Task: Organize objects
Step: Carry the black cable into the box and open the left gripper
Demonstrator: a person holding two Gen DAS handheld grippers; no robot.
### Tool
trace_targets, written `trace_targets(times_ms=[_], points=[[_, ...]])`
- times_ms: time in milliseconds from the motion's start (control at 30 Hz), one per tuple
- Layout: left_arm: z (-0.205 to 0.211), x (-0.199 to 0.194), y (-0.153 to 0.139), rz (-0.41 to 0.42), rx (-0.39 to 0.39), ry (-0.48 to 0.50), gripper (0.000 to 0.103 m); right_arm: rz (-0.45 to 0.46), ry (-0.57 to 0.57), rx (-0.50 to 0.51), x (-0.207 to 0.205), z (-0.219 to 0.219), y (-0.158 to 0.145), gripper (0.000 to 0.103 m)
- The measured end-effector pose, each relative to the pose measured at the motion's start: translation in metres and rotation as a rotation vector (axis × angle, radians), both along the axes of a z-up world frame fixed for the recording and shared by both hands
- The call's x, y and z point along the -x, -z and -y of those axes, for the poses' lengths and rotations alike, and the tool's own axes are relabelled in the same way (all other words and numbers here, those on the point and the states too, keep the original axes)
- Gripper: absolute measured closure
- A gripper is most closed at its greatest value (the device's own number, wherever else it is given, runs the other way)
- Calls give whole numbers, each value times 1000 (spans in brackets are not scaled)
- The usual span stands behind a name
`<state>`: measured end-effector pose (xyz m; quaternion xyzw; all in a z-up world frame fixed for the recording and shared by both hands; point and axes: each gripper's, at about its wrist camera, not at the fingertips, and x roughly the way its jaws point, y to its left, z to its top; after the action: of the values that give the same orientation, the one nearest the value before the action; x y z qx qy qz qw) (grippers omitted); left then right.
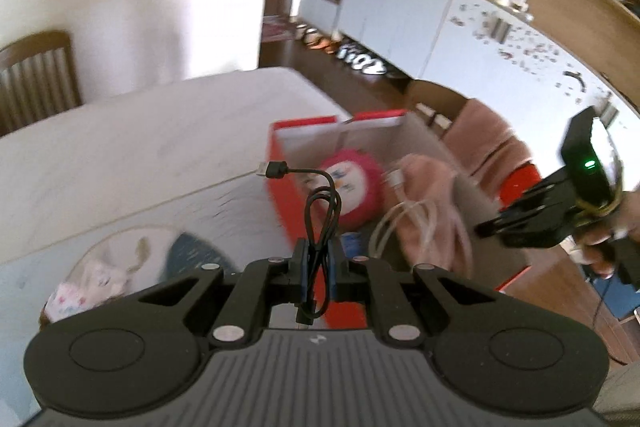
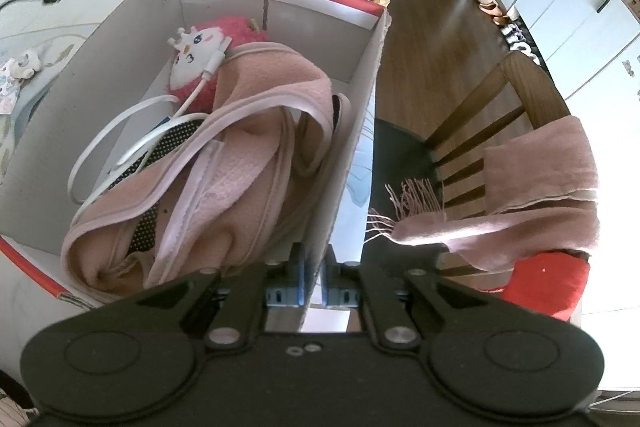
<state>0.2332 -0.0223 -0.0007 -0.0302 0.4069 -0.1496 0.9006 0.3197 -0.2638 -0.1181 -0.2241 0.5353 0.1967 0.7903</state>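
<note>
Left wrist view: a coiled black cable (image 1: 318, 223) is pinched between the jaws of the left gripper (image 1: 319, 259), held up over the red-rimmed box (image 1: 280, 195) on the table (image 1: 140, 131).

Right wrist view: the box's side wall (image 2: 352, 131) is clamped between the right gripper's (image 2: 314, 281) jaws. Inside are seen a pink cloth (image 2: 240, 163), a white cable (image 2: 132, 131) and a pink plush toy (image 2: 200, 55).

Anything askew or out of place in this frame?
The white cable lies loosely sprawled over the pink cloth in the box, not coiled. The right gripper straddles the box wall; the left gripper pinches a black cable.
</note>
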Motion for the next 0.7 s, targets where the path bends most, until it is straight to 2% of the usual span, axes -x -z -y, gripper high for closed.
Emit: trace_targets(times_ms=[267, 400, 700], points=[[50, -20, -3, 12, -37, 78, 95, 4, -3, -5, 1, 2, 0, 97], [68, -29, 8, -4, -69, 82, 95, 4, -4, -5, 1, 1, 0, 97], [103, -55, 46, -85, -211, 67, 95, 4, -7, -5, 2, 1, -1, 97]])
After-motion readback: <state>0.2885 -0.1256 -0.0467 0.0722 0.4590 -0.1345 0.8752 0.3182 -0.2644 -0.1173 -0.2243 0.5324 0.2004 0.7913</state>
